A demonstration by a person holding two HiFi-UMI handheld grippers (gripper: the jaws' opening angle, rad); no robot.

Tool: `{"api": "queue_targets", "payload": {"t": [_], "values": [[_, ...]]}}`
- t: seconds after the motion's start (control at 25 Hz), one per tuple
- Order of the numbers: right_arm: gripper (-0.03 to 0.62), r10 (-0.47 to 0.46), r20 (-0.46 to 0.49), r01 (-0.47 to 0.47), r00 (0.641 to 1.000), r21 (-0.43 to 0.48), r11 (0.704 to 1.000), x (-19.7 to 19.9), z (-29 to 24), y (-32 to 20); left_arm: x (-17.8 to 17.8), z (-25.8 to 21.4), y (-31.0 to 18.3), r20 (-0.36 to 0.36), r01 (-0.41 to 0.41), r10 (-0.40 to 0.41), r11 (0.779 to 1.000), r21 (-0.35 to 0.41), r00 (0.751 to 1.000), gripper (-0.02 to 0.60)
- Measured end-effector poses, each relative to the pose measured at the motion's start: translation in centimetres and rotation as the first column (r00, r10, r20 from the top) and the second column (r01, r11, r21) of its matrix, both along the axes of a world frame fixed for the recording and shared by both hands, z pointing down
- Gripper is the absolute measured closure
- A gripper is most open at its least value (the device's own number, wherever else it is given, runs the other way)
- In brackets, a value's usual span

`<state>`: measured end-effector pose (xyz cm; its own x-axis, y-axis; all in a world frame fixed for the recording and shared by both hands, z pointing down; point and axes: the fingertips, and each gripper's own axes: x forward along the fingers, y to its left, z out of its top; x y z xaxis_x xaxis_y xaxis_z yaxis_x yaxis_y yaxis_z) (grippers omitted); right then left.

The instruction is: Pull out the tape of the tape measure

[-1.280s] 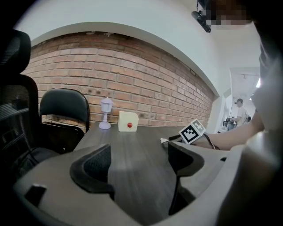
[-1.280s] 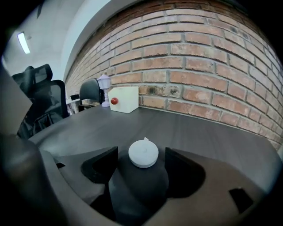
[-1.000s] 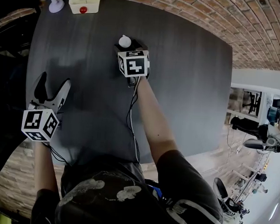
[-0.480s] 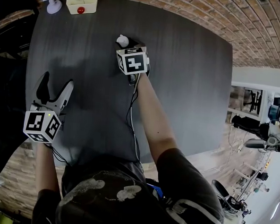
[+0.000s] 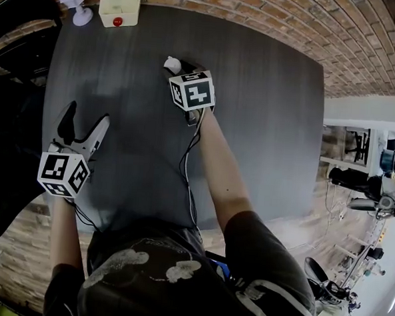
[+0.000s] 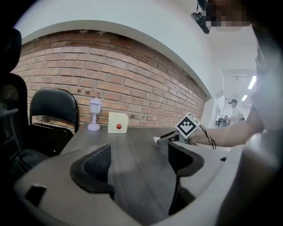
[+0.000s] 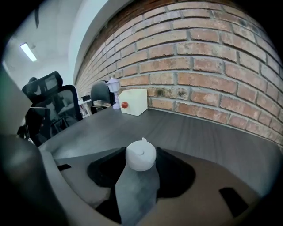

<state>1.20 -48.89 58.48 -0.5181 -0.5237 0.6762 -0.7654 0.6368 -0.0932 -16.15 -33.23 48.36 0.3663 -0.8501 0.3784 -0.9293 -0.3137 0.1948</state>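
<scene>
Right gripper view: right gripper, jaws just closed in, pinching the white round tape measure by its sides. A small tab sits on the case's far side, away from this gripper and toward the brick wall.

Left gripper view: left gripper, jaws spread, nothing between them. The tape measure lies ahead of it and to its right, well apart across the table. As the only free gripper, the left one likely takes the tab.
</scene>
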Motion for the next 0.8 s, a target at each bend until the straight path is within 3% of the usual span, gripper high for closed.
{"api": "queue_targets", "payload": {"t": [0.4,0.6,0.8], "values": [[0.361,-0.191,0.047,0.186,0.98,0.102,0.977,1.2,-8.6,5.0,2.5,-3.5,1.5,0.061,-0.056,0.052,0.997,0.057,0.997,0.184],[0.361,-0.324,0.07,0.308,0.943,0.176,0.935,1.5,-12.8,9.1,5.4,-6.0,2.9,0.113,-0.148,0.137,0.985,0.09,0.984,0.184],[0.361,-0.45,0.074,0.43,0.89,0.195,0.882,1.7,-15.6,13.3,8.4,-8.1,4.6,0.156,-0.231,0.21,0.964,0.129,0.965,0.184]]}}
